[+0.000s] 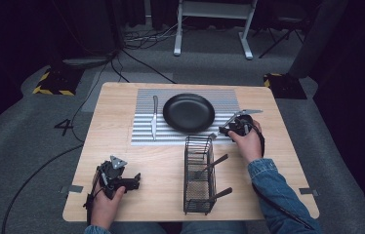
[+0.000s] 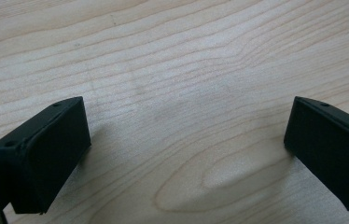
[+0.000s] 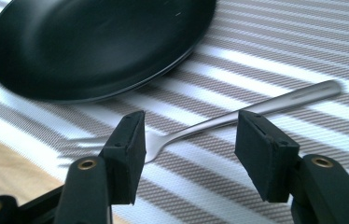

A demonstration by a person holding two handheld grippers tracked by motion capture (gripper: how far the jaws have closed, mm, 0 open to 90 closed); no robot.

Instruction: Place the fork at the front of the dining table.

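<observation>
table: pale wood with wavy grain lines, smooth, a soft shine
placemat: woven cloth-like mesh, grey and white stripes, a bit rough, matt
plate: black, smooth, a soft shine along its rim
fork: silver metal, brushed and smooth, a dull shine
knife: silver metal, shiny
basket: thin black wire, matt
right gripper: black pads that look like matt rubber or foam with rough edges; black plastic arms with small brass-coloured rings
left gripper: black matt pads, finely grainy
sleeve: blue denim cloth
floor: grey carpet, rough
</observation>
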